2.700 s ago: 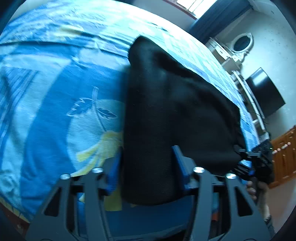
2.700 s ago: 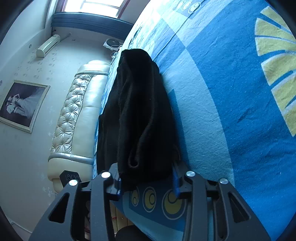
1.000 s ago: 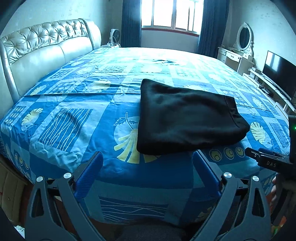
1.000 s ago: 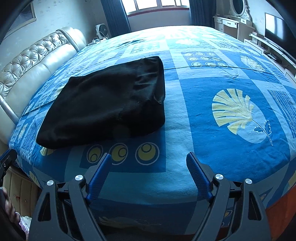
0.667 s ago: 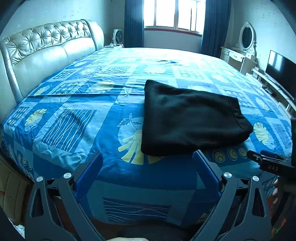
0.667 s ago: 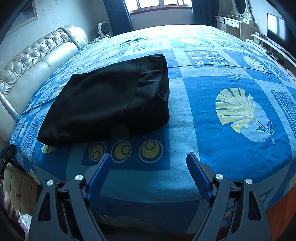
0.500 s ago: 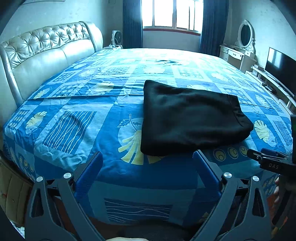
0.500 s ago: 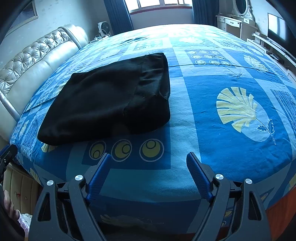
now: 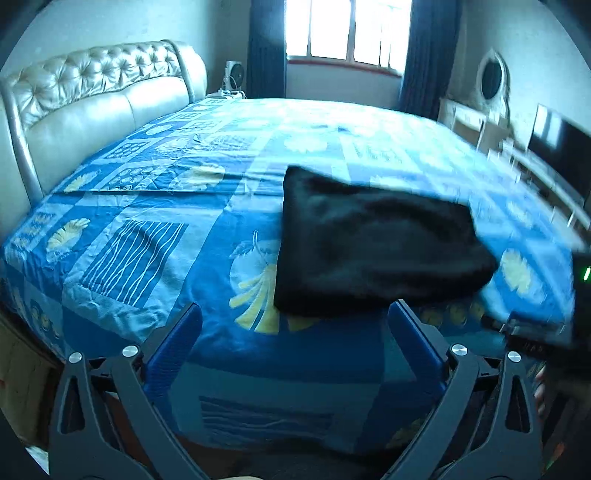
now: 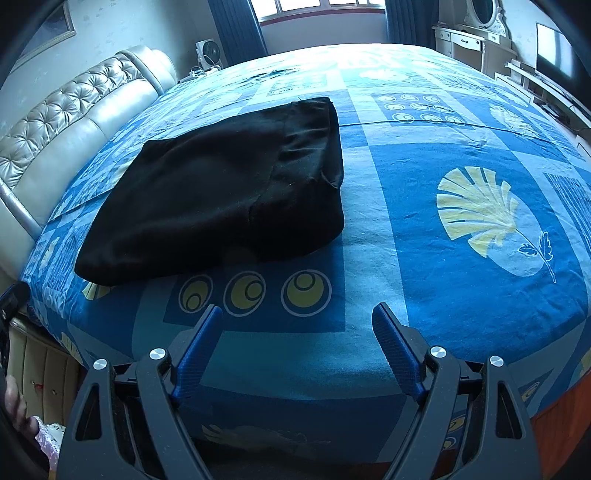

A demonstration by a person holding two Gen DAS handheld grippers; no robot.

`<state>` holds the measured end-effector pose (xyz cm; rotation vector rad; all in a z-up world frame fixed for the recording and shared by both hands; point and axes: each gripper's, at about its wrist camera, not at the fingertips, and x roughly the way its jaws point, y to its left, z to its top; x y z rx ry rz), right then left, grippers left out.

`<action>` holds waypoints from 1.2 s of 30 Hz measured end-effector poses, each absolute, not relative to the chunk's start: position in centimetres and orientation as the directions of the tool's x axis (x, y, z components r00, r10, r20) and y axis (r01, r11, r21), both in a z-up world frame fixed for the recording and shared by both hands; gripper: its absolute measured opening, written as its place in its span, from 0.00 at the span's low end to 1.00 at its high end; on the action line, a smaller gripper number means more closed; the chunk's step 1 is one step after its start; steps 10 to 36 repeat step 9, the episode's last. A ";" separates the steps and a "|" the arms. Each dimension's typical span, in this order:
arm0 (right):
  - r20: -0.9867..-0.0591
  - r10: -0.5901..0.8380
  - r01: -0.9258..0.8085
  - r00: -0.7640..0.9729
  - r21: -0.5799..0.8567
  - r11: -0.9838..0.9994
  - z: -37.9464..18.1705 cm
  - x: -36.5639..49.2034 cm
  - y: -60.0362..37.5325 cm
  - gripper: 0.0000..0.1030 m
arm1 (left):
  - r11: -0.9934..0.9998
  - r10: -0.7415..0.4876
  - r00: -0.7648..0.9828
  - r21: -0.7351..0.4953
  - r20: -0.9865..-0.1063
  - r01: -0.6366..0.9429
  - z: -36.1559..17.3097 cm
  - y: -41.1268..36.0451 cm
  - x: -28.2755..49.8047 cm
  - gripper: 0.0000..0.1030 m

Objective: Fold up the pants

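Note:
The black pants (image 9: 373,240) lie folded into a flat rectangle on the blue patterned bed cover (image 9: 155,236), near the bed's front edge. They also show in the right wrist view (image 10: 229,188). My left gripper (image 9: 293,317) is open and empty, held back from the bed edge, below the pants' near left corner. My right gripper (image 10: 297,319) is open and empty, in front of the pants' right end, over the bed cover (image 10: 443,258). The other gripper's body (image 9: 554,332) shows at the right edge of the left wrist view.
A cream tufted headboard (image 9: 85,96) runs along the left. A window with dark curtains (image 9: 347,33) is at the far wall. A dresser with an oval mirror (image 9: 491,85) and a TV (image 9: 561,155) stand on the right. A fan (image 10: 208,51) stands by the headboard.
Both grippers let go of the pants and pulled back from the bed, jaws now wide open. The pants stay folded in place. The left view has shifted slightly and is blurred.

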<state>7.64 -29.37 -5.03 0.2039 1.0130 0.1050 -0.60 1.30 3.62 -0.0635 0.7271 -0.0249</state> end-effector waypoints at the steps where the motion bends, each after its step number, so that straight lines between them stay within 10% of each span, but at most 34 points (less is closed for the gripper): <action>1: -0.829 0.194 0.006 0.525 0.231 0.973 -5.0 7.7 -29.4 0.79 | 0.995 -0.080 0.751 -0.095 -0.656 0.023 4.4 1.7 -0.1 0.98; 36: -0.752 0.243 0.021 0.613 0.323 0.946 -1.3 13.2 -33.0 0.84 | 0.994 0.033 0.785 -0.062 -0.618 -0.090 6.1 9.0 8.9 0.98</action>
